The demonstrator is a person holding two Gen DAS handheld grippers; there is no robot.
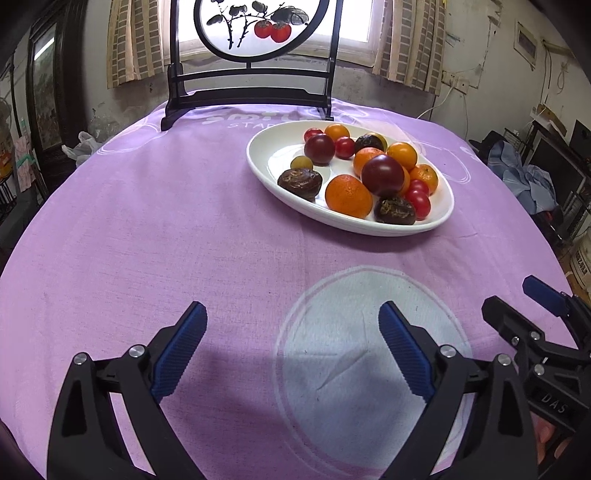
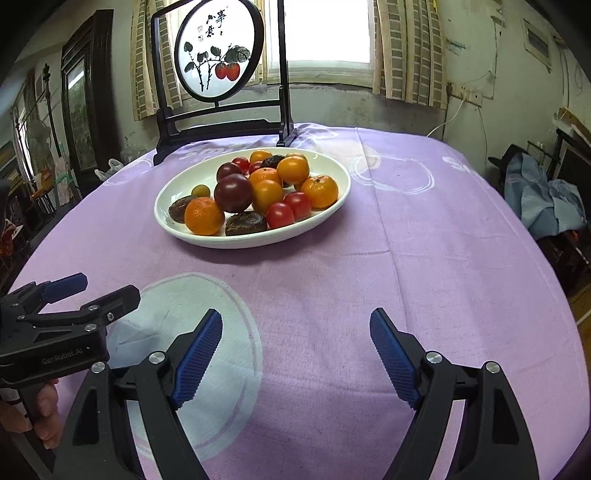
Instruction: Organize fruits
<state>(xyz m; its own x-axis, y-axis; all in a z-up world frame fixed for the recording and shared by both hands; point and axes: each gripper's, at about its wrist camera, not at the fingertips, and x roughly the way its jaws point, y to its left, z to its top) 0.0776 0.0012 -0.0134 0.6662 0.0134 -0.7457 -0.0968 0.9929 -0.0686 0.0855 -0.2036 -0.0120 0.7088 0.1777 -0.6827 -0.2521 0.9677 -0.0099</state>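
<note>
A white oval plate [image 1: 266, 162] [image 2: 332, 206] on the purple tablecloth holds a pile of fruit: oranges [image 1: 349, 195] [image 2: 204, 216], dark plums [image 1: 382, 175] [image 2: 233, 192], red cherry tomatoes [image 1: 419, 203] [image 2: 280, 215] and dark brown wrinkled fruits [image 1: 300, 181] [image 2: 245, 223]. My left gripper [image 1: 291, 343] is open and empty, low over the cloth well short of the plate. My right gripper [image 2: 295, 350] is open and empty, beside the left one, also short of the plate. Each gripper shows at the edge of the other's view.
A black-framed round screen with painted persimmons [image 1: 255, 22] [image 2: 218, 55] stands behind the plate at the table's far edge. A pale circle print [image 1: 369, 350] [image 2: 184, 332] marks the cloth under the grippers. Clutter and clothes [image 2: 546, 199] lie off the table's right.
</note>
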